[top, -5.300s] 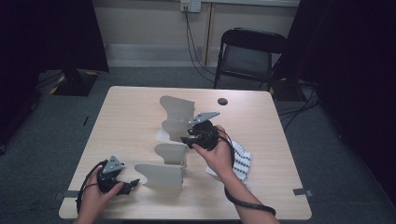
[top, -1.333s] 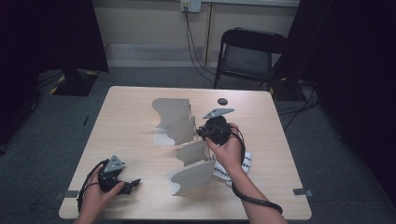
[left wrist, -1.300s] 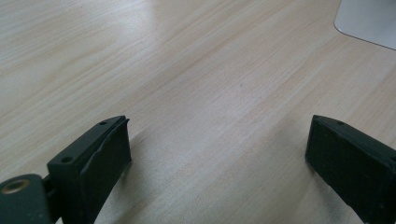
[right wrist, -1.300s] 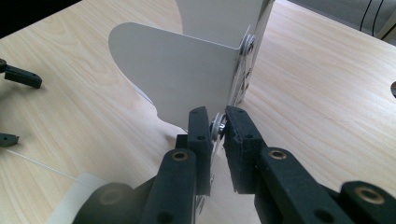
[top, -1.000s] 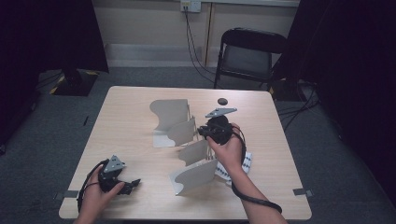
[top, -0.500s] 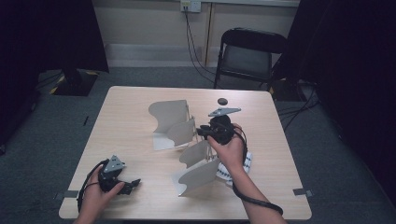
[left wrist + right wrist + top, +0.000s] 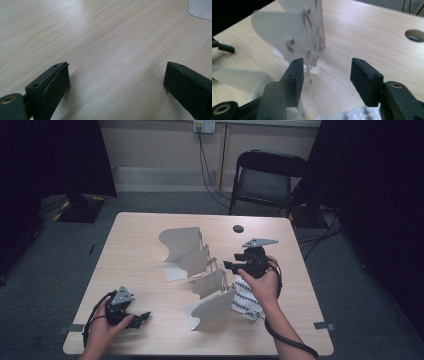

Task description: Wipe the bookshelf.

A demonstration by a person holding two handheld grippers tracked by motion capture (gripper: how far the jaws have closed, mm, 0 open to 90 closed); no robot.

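a white folding stand (image 7: 202, 270), made of thin curved panels joined by slim hinged rods, is set near the middle of the wooden table (image 7: 150, 325). its nearest panel (image 7: 212, 309) is seen leaning close to the table's front edge, a smaller panel (image 7: 210, 282) is raised behind it, and the largest, rounded panel (image 7: 182, 251) is stood farthest back. in the right gripper view the panels (image 7: 287, 32) are shown pale and smooth, with small rivets at the rod joints, slightly blurred. a white cloth with a dark pattern (image 7: 248, 300) is laid just beside the stand, under the right wrist. the left gripper (image 7: 134, 319) is held low at the near left corner, well apart from the stand, with the hand wrapped around its body; its jaws are spread wide over bare wood in the left gripper view (image 7: 115, 82), and nothing is held between them. the right gripper (image 7: 231, 266) is held farther back, just right of the stand, pointed towards it with the wrist raised; its jaws have just been opening and are parted (image 7: 325, 72), with the stand released and only table seen between them. a small dark hole (image 7: 238, 228) is set in the table beyond.
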